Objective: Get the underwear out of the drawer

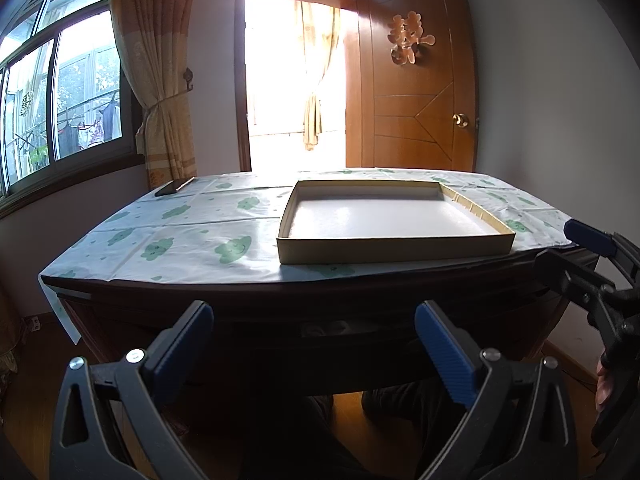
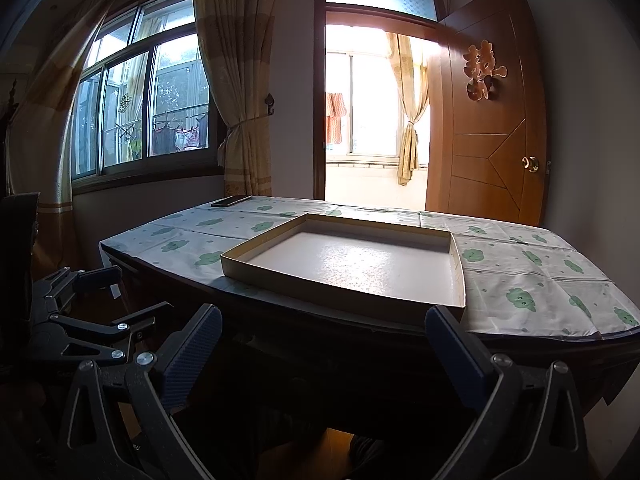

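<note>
Both blue-padded grippers, left and right, hang spread and empty at lower frame before the dark wooden drawer; underwear unretrieved, shallow cardboard tray bare.

A shallow box sits on the surface toward its right; a phone lies at the far left corner, a door behind.

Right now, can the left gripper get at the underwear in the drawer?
Probably yes. The left gripper has its jaws open just before the drawer, which looks slightly open with pale cloth showing. Nothing sits between.
</note>
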A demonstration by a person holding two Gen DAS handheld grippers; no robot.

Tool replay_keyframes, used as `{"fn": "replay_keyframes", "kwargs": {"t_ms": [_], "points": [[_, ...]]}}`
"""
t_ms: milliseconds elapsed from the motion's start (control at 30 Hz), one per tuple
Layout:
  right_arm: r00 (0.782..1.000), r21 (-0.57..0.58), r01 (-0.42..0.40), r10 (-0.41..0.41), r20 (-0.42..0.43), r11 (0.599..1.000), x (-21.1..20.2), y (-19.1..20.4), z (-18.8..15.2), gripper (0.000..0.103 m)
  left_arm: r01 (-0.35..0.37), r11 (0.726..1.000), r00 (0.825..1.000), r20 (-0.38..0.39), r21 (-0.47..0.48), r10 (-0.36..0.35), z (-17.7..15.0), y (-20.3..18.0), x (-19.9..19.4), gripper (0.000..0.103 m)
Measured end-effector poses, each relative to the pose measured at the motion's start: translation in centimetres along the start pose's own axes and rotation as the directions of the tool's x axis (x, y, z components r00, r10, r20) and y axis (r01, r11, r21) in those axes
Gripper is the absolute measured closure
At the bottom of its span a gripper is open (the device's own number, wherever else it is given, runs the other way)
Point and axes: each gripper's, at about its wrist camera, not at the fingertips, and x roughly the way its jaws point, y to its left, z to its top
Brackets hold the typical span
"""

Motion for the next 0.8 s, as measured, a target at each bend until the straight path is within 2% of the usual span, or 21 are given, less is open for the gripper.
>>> {"fn": "replay_keyframes", "kwargs": {"t_ms": [800], "points": [[1.000,-0.004,-0.005,0.005,-0.004,1.000,0.02,0.20,-0.01,0.000,0.001,1.000,1.000,-0.006,0.003,-0.001,-0.16,0.27,0.14,0.000]]}}
